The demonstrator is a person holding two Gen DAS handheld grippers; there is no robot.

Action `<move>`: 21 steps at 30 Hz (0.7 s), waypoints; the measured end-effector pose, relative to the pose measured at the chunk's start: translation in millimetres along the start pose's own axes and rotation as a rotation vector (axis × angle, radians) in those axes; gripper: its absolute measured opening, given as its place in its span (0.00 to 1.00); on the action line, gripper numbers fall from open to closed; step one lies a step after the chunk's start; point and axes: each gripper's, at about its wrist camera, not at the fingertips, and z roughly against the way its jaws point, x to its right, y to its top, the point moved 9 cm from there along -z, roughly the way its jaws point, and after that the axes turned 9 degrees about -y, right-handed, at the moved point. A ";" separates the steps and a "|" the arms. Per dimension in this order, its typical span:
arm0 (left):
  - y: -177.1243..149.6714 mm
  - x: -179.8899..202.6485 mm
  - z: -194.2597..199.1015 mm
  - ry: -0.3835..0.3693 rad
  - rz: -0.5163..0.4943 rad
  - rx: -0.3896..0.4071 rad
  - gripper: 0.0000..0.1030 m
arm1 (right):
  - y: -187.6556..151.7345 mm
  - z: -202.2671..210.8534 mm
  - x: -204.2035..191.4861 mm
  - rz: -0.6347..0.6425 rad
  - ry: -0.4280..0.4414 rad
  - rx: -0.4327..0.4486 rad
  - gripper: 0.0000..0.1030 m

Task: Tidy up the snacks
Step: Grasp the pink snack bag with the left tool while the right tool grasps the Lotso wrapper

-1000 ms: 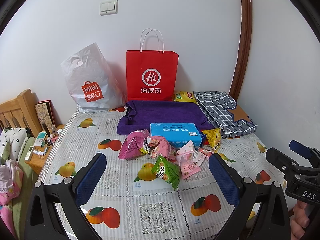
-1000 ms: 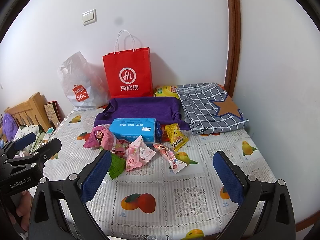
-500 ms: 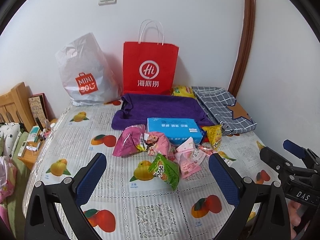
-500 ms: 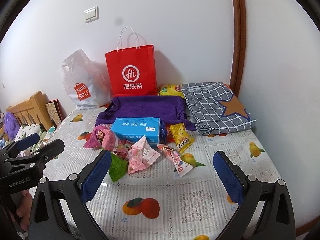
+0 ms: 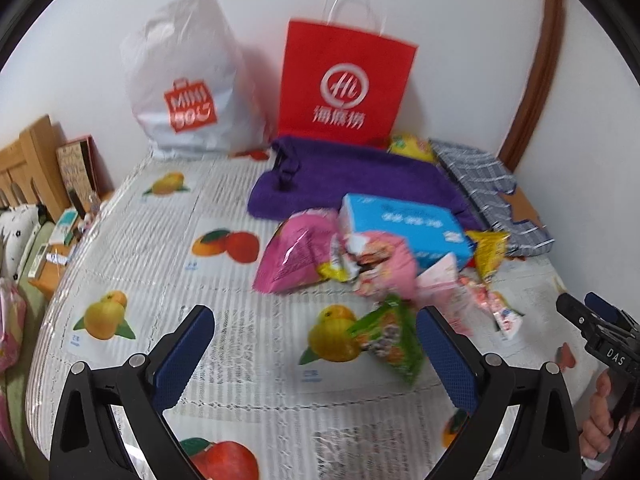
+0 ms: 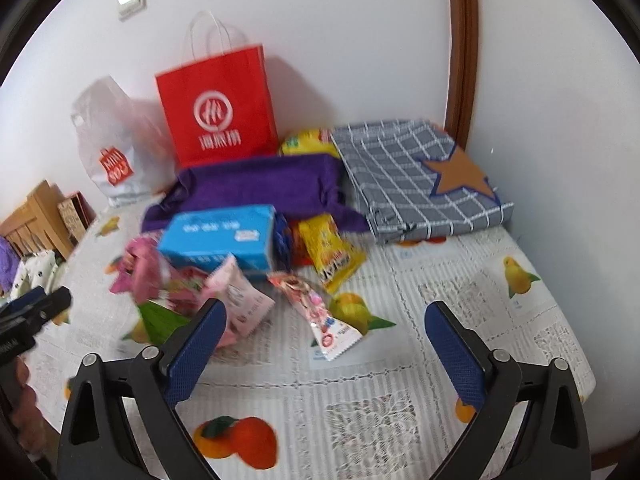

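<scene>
A heap of snack packets lies mid-table: a big pink bag [image 5: 296,254], a green packet [image 5: 390,338], a yellow packet [image 6: 330,252], a long pink-and-white packet [image 6: 320,318] and a pale pink packet [image 6: 240,300], around a blue box [image 6: 218,236]. My left gripper [image 5: 316,348] is open and empty, just short of the green packet. My right gripper [image 6: 326,342] is open and empty, with the long packet between its fingers' line. Each gripper also shows at the other view's edge: the right [image 5: 596,324], the left [image 6: 36,304].
A red paper bag [image 5: 344,84] and a white MINISO bag [image 5: 188,92] stand against the back wall. A purple cloth [image 5: 352,184] and a grey checked cloth with a star [image 6: 416,176] lie behind the heap. A wooden bed frame [image 5: 28,168] is at left.
Both grippers have moved forward and lower toward the snack heap, which now looks larger and nearer. Both stay open. Nothing on the table has moved.
</scene>
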 end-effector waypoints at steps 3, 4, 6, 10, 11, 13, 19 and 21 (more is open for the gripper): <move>-1.3 -14.0 -14.0 0.007 0.022 -0.031 0.98 | -8.6 -25.3 -0.2 0.027 0.005 -0.033 0.89; -0.8 -19.4 -17.3 0.014 0.025 -0.034 0.98 | -12.0 -34.5 -0.5 0.031 0.014 -0.050 0.86; -1.2 -26.5 -21.7 0.030 0.027 -0.042 0.98 | -16.7 -49.1 -4.9 0.039 0.041 -0.079 0.77; -2.2 -40.0 -29.1 0.026 0.052 -0.055 0.98 | -22.1 -77.6 -16.7 0.064 0.069 -0.114 0.67; -2.6 -42.8 -30.1 0.020 0.063 -0.058 0.98 | -22.2 -83.1 -19.0 0.072 0.068 -0.116 0.65; -3.7 -48.1 -33.0 0.003 0.086 -0.067 0.98 | -21.7 -93.5 -25.9 0.093 0.075 -0.118 0.60; 2.9 -48.8 -46.8 0.060 0.023 -0.079 0.98 | -28.3 -121.7 -44.4 0.126 0.113 -0.168 0.52; 7.7 -48.8 -53.1 0.062 0.015 -0.087 0.98 | -32.6 -126.8 -47.5 0.149 0.085 -0.165 0.42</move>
